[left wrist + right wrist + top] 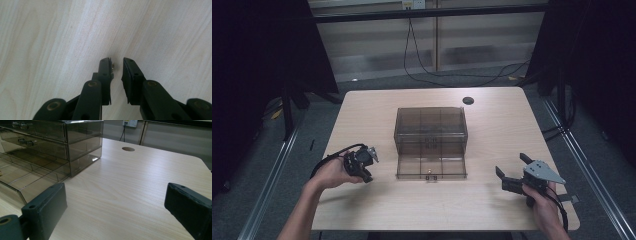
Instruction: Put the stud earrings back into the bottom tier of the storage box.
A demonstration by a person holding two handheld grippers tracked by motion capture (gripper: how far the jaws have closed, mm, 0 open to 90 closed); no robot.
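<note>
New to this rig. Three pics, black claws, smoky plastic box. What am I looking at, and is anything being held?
No robot here: a person holds a two-jaw tool in each hand. The high view looks down on the wooden table. The other two pictures come from cameras riding on each tool, looking along its jaws.

In the middle stands a smoky clear drawer cabinet with its bottom drawer pulled out.

The left gripper points down at the tabletop, jaws nearly closed around a tiny object, too small to identify; whether the pads press on it cannot be told. The right gripper is wide open, holding nothing, facing the cabinet.
</note>
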